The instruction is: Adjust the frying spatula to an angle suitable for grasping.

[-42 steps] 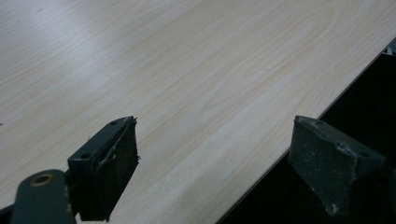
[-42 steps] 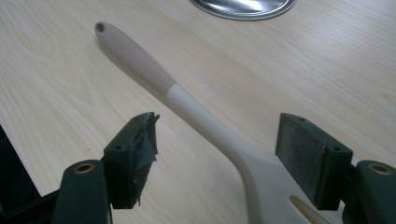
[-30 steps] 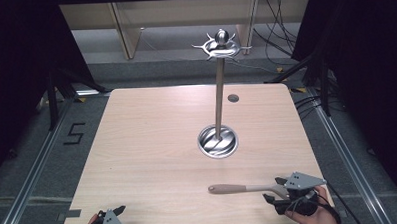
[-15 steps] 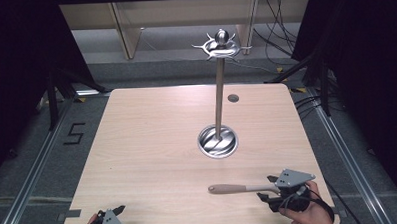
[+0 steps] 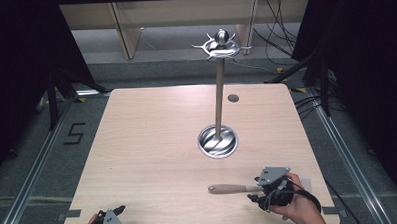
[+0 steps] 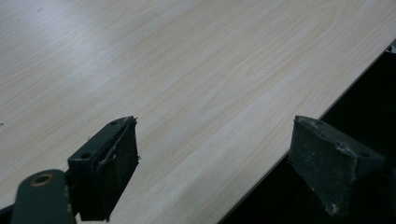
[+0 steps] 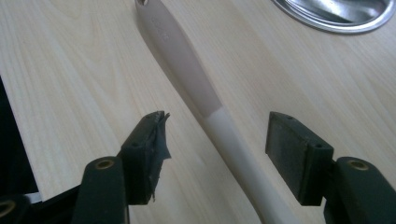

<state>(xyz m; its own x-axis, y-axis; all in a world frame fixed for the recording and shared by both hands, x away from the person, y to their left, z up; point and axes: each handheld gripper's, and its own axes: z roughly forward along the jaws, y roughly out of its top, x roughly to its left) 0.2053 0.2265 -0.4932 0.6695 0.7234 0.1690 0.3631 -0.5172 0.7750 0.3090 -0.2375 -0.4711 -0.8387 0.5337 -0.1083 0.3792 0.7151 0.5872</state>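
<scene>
While our right gripper [image 7: 215, 149] fingers [image 7: 299, 154] have just been closing around the utensil handle [image 7: 187, 70] near the stand [image 5: 218, 141], nothing is gripped yet; our left gripper [image 6: 215, 168] hangs open, empty.

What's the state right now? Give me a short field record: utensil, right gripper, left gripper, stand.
utensil: beige-handled utensil lying flat on the table, handle end pointing toward the table's left side
right gripper: right gripper astride the utensil's shaft, jaws have just been closing, pads not yet touching it
left gripper: left gripper open, nothing between the jaws, at the table's near edge
stand: metal hook stand upright on a round base, hooks bare
</scene>
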